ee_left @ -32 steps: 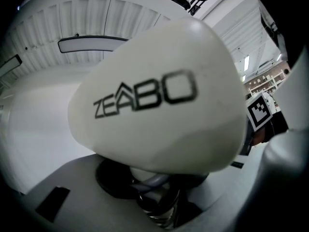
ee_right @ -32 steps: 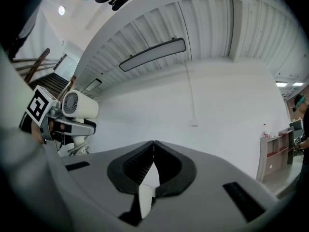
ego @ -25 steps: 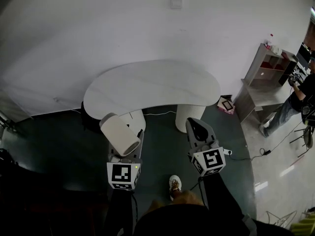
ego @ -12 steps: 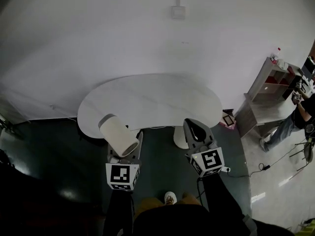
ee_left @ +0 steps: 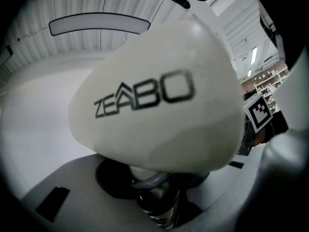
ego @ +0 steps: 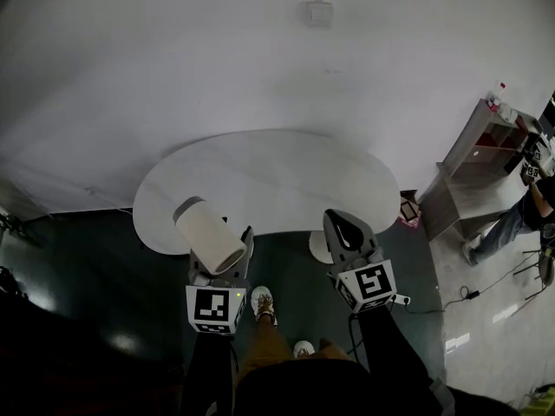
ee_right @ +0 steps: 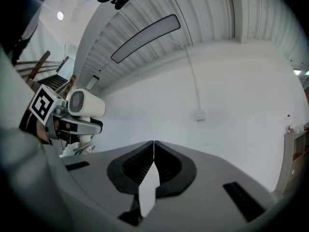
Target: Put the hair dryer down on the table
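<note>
Hair dryer (ego: 208, 235) — a cream barrel with dark lettering on its side — is clamped just below the barrel in the left gripper (ego: 219, 263). It is held in the air over the near edge of the white table (ego: 277, 167), not resting on it. The right gripper (ego: 345, 230) is level beside it — jaws closed tip to tip, nothing between them.
</note>
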The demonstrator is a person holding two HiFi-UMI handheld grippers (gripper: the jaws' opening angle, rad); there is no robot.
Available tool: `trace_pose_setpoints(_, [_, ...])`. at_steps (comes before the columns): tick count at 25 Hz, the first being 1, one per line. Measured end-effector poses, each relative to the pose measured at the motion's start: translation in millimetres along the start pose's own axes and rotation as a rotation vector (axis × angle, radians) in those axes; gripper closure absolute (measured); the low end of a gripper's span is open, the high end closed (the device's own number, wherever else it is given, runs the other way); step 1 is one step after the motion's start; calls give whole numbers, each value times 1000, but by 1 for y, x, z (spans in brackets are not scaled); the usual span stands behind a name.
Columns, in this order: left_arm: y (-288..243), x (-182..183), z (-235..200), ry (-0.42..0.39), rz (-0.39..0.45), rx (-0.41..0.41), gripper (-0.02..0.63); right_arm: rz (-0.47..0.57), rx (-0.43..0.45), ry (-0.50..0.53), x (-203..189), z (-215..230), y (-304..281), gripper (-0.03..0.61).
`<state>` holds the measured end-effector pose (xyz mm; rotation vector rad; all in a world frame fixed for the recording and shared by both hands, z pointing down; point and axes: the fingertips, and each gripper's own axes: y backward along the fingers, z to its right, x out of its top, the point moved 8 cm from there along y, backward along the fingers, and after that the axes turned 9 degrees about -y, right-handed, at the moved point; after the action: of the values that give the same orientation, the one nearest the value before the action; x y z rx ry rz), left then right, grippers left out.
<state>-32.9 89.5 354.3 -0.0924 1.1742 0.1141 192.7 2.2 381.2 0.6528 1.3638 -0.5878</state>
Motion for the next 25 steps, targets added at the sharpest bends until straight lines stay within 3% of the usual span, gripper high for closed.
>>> trace_pose_setpoints(25, [-239,-95,-178,39,27,-162,416,-50,-142,20,-29,55,-271,552])
